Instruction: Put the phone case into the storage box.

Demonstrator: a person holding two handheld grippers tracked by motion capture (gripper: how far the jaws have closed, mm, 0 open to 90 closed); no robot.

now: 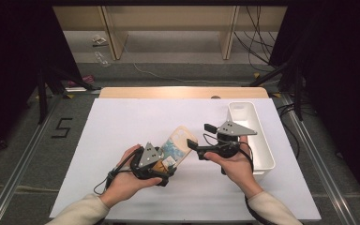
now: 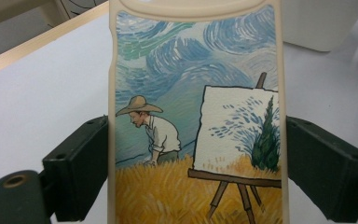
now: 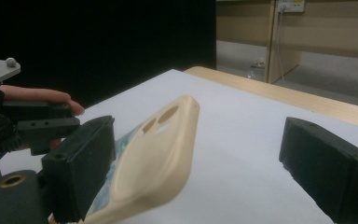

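Just left of the white plastic bin (image 1: 258,136), our left gripper (image 1: 161,164) squeezes the thin, bendy cream phone case with a painted picture (image 1: 177,144) by its long sides. It looks light and smooth, so we hold the edges. Our right gripper (image 1: 201,152) gapes, gripping nothing.

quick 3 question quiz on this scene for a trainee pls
1. True or false: the left gripper has its jaws on the two long edges of the phone case.
2. What stands on the table at the right, beyond the right gripper? A) white bin B) glass jar C) cardboard box
3. Fill in: the right gripper's jaws stand ____, with nothing clamped.

Key: 1 true, as the left gripper view shows; 2 A, the white bin; 3 open.
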